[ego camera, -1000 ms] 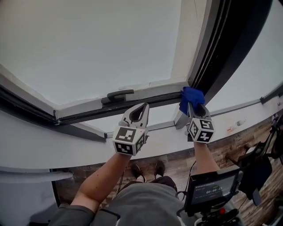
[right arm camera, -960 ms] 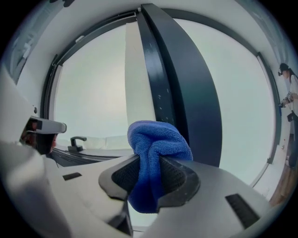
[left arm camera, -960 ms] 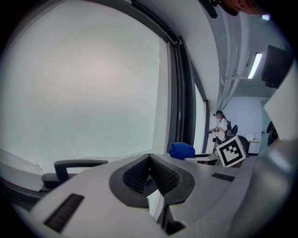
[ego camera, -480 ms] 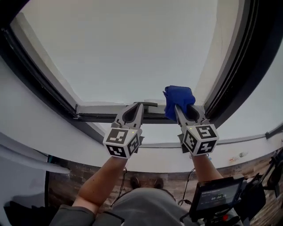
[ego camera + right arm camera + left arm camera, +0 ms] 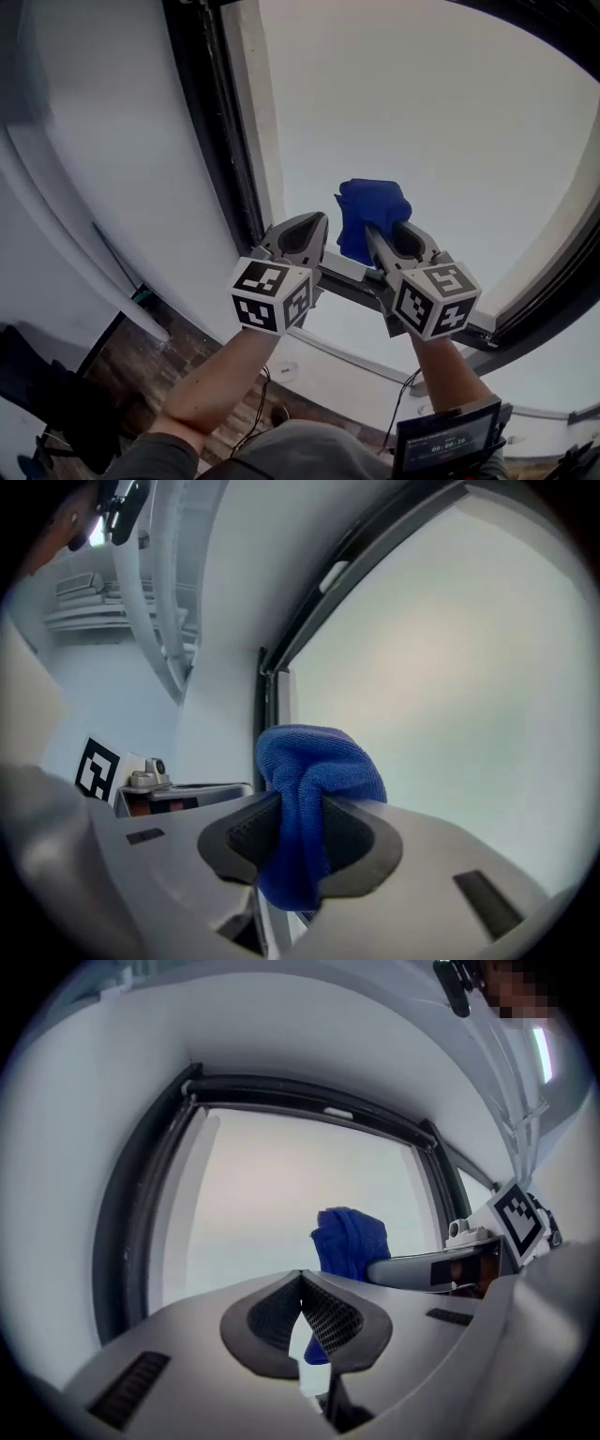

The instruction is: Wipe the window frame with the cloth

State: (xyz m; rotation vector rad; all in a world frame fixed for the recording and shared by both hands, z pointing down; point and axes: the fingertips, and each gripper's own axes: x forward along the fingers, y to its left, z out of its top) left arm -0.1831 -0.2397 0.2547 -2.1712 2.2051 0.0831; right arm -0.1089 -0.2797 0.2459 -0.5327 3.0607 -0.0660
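A bunched blue cloth (image 5: 371, 216) sticks out of my right gripper (image 5: 377, 231), which is shut on it. In the right gripper view the cloth (image 5: 314, 780) fills the gap between the jaws of this gripper (image 5: 300, 803). It is held up in front of the pale window glass (image 5: 441, 122), just above the frame's bottom rail (image 5: 349, 281). The dark upright of the window frame (image 5: 220, 141) runs up to the left of both grippers. My left gripper (image 5: 314, 220) is alongside, shut and empty, jaws touching at the tips (image 5: 300, 1275). From it the cloth (image 5: 349, 1241) shows to the right.
A white wall panel (image 5: 94, 141) lies left of the dark upright. Below are a wooden floor (image 5: 131, 366) with cables and a small screen device (image 5: 445, 441) at the bottom right. The frame's top and left edges (image 5: 141, 1213) curve round the glass.
The view has swung leftward along the window. The cloth in my right gripper has gone from the frame's lower right corner, along the bottom rail, towards the left upright. The left gripper stayed beside it.
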